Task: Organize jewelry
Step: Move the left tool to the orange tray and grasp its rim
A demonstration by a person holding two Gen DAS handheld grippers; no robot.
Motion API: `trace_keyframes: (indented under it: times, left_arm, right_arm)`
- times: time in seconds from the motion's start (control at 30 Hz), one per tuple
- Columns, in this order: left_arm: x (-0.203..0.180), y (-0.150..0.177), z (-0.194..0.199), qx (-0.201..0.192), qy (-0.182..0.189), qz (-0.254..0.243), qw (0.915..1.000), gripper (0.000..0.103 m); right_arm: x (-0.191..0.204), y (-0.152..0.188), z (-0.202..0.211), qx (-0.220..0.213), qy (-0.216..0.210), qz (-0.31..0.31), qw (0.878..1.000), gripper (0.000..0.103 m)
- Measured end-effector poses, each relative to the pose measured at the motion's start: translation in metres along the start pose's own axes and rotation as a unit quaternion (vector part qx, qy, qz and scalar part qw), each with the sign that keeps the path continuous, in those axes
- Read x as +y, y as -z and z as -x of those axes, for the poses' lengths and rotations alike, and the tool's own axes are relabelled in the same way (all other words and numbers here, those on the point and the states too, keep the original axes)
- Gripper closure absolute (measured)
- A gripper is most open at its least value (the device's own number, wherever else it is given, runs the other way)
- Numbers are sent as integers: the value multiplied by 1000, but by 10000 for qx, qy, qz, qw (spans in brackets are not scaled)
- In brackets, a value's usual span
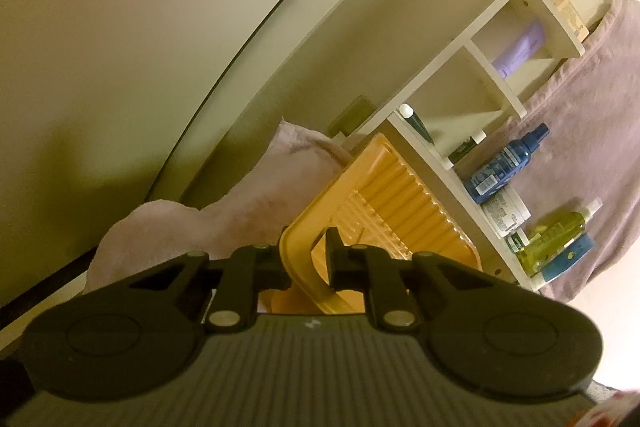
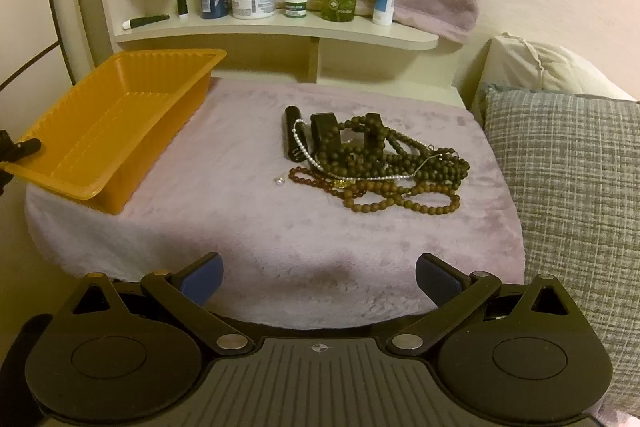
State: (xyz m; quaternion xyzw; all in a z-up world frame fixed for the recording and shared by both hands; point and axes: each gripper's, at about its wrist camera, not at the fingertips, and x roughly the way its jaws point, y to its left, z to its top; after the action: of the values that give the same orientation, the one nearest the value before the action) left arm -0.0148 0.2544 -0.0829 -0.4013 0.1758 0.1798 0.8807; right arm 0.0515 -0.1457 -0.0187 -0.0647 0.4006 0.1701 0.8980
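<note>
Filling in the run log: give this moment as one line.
left tongs: shut on orange tray rim, tray tilted | right tongs: open, empty, above pink cloth | bead necklaces: piled on cloth, outside tray

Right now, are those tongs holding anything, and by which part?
The left tongs are shut on the orange tray, pinching its rim at the near corner. The right tongs are open and hold nothing; the beaded necklaces lie untouched.

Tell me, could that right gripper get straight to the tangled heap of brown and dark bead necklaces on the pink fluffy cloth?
Probably yes. The right gripper is open and empty, and only bare pink fluffy cloth lies between it and the heap of bead necklaces. The orange plastic tray sits off to the side.
</note>
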Motion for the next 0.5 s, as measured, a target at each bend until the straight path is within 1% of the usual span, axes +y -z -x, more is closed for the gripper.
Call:
trace_keyframes:
  times: [0.17, 0.23, 0.37, 0.5]
  left_arm:
    - [-3, -3, -5, 44, -40, -38, 10000, 89]
    - [-1, -5, -8, 141, -29, 112, 9998, 89]
    - [5, -7, -12, 207, 34, 483, 9986, 88]
    - [4, -9, -14, 211, 34, 480, 9986, 88]
  right_arm:
    - [-3, 2, -1, 12, -28, -78, 10000, 1]
    - [-5, 2, -1, 11, -29, -129, 9999, 1]
    - [-7, 3, -1, 1, -37, -194, 9998, 1]
    - [-9, 5, -3, 21, -50, -244, 9997, 1]
